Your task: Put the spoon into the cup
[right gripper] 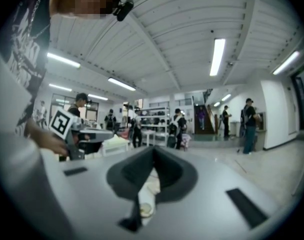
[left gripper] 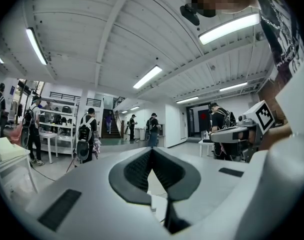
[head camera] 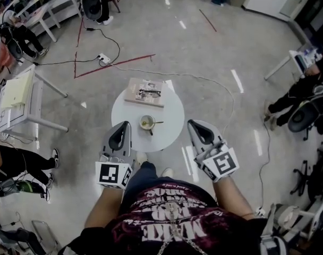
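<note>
In the head view, the round white tabletop (head camera: 172,116) sits at centre frame. It carries a book (head camera: 144,92) toward its upper edge and the cup (head camera: 146,122) just below that. The spoon (head camera: 157,122) appears to rest in the cup already, with its handle poking over the rim to the right. The left gripper (head camera: 121,126) and right gripper (head camera: 196,125) hang at lower centre, either side of the cup and well apart from it. The spoon looks light, stiff, thin and probably slippery; the projecting handle is the place to pinch, gently, since the cup could tip. In the left gripper view the jaws are closed on nothing. In the right gripper view the jaws likewise meet, empty, with a blurred pale round shape, perhaps the cup, low beneath them.
</note>
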